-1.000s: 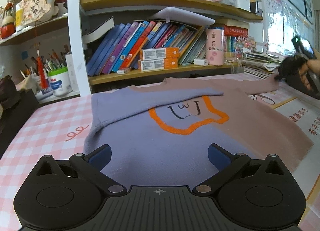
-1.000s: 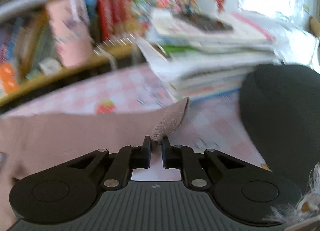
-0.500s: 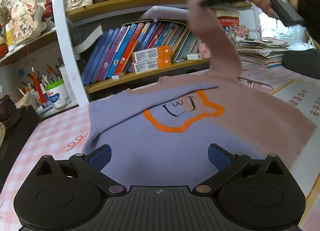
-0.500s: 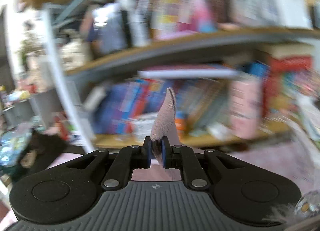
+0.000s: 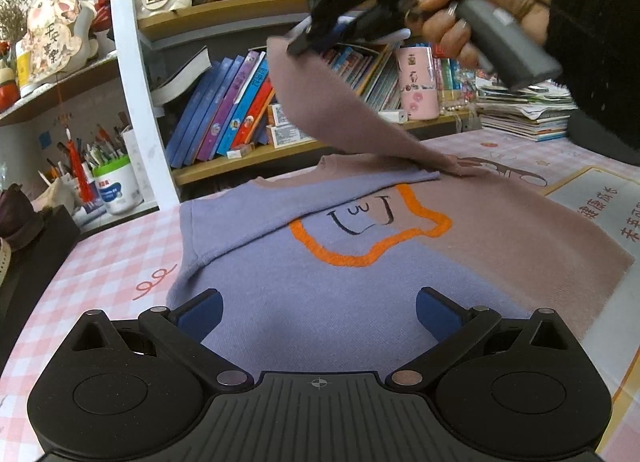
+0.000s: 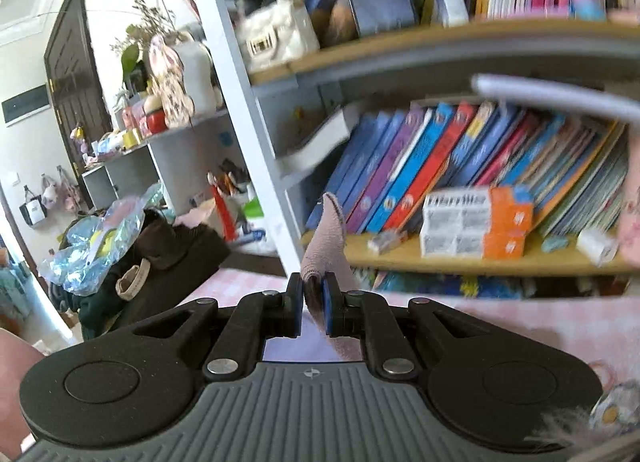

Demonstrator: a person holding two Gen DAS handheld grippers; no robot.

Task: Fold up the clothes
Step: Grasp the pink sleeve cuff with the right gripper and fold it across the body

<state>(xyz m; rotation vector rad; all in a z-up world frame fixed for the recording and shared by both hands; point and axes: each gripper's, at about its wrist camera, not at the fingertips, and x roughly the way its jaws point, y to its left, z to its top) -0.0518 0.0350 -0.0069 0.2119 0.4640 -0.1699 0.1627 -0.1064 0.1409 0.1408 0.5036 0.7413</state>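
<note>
A sweater [image 5: 304,286], half lilac and half dusty pink with an orange outline on the chest, lies flat on the pink checked table [image 5: 100,262]. Its lilac sleeve [image 5: 320,202] is folded across the chest. My right gripper [image 5: 296,44] is shut on the cuff of the pink sleeve [image 5: 320,110] and holds it high above the sweater, stretched leftward. In the right wrist view the cuff [image 6: 326,238] sticks up between the closed fingers of the right gripper [image 6: 312,302]. My left gripper [image 5: 318,312] is open and empty, just above the sweater's near hem.
A bookshelf [image 5: 248,158] full of books stands behind the table. A white pen tub [image 5: 116,186] and a dark bag [image 5: 24,230] sit at the left. A stack of magazines [image 5: 524,114] and printed sheets [image 5: 600,206] lie at the right.
My right gripper has lifted the pink sleeve off the table at the right and carried it up and leftward over the sweater. My left gripper stays open near the hem.
</note>
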